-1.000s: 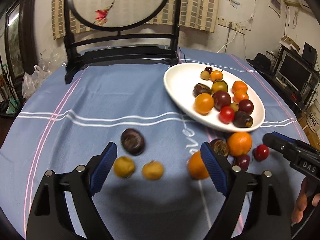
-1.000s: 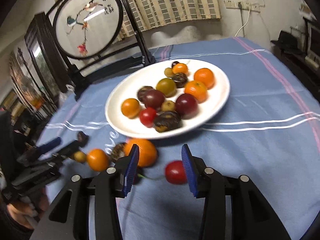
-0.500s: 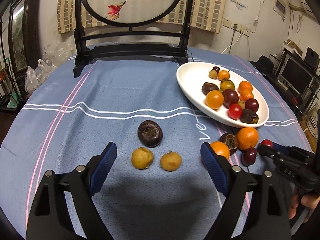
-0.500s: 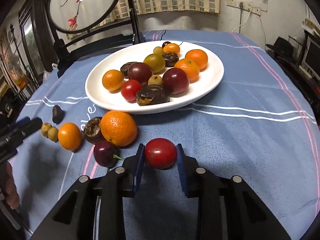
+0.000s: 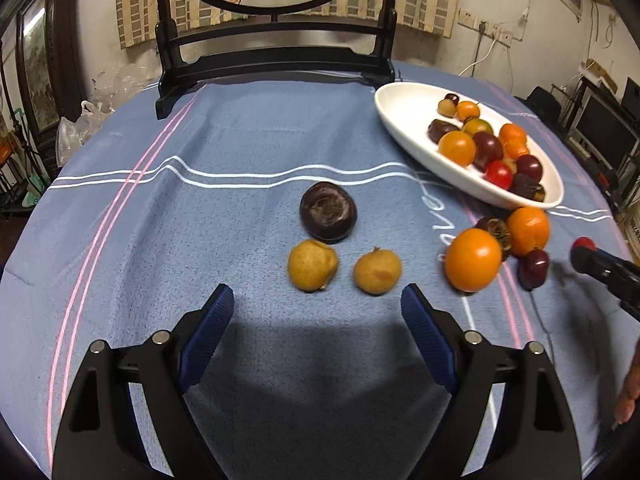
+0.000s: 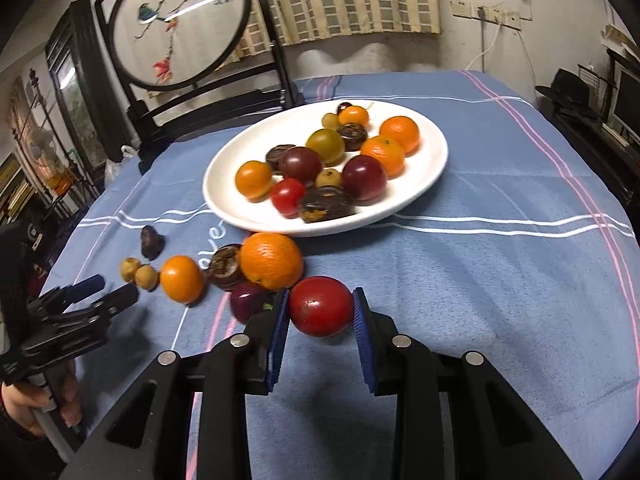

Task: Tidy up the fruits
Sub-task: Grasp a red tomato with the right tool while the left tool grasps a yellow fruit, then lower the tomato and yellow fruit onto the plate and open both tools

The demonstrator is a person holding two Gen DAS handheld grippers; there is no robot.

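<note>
right wrist, red tomato [image 6: 321,306] — long axis crosswise

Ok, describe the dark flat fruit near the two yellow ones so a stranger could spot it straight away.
Start at the white plate on the blue tablecloth and look away from it across the bare cloth, past the cluster of loose oranges. Three fruits sit alone in a triangle ahead of the open left claw. The dark flat fruit is the far one: brown-purple, squat and dimpled, unlike the two yellow ones beside it.

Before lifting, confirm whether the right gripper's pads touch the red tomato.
Touching. The right wrist view shows both pads of the right gripper pressed against the red tomato.
</note>
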